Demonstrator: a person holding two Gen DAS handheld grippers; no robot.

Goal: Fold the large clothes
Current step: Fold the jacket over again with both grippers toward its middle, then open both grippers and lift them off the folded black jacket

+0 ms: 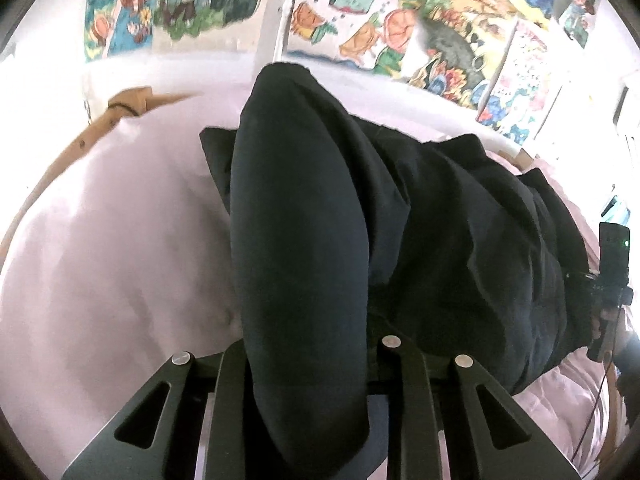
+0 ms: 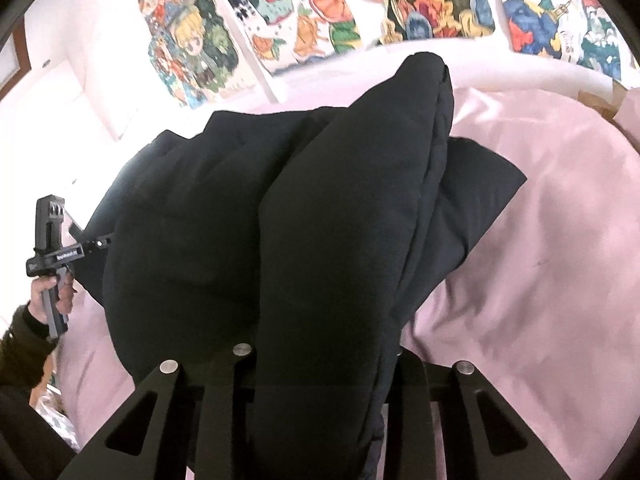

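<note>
A large black padded garment [image 1: 400, 220] lies bunched on a pink bed sheet [image 1: 112, 248]. My left gripper [image 1: 308, 380] is shut on a thick fold of it, and the fabric rises between the fingers toward the wall. My right gripper [image 2: 320, 384] is shut on another thick fold of the same garment [image 2: 280, 220]. The fingertips of both are hidden in the cloth. The right gripper's body shows at the right edge of the left wrist view [image 1: 612, 280]. The left gripper's body, held by a hand, shows at the left of the right wrist view [image 2: 52, 256].
The pink sheet [image 2: 540, 240] covers a bed with a wooden frame [image 1: 100, 120] at the far left. Colourful cartoon posters [image 1: 380, 20] hang on the white wall behind the bed. A white rail [image 2: 540, 72] runs along the bed's far edge.
</note>
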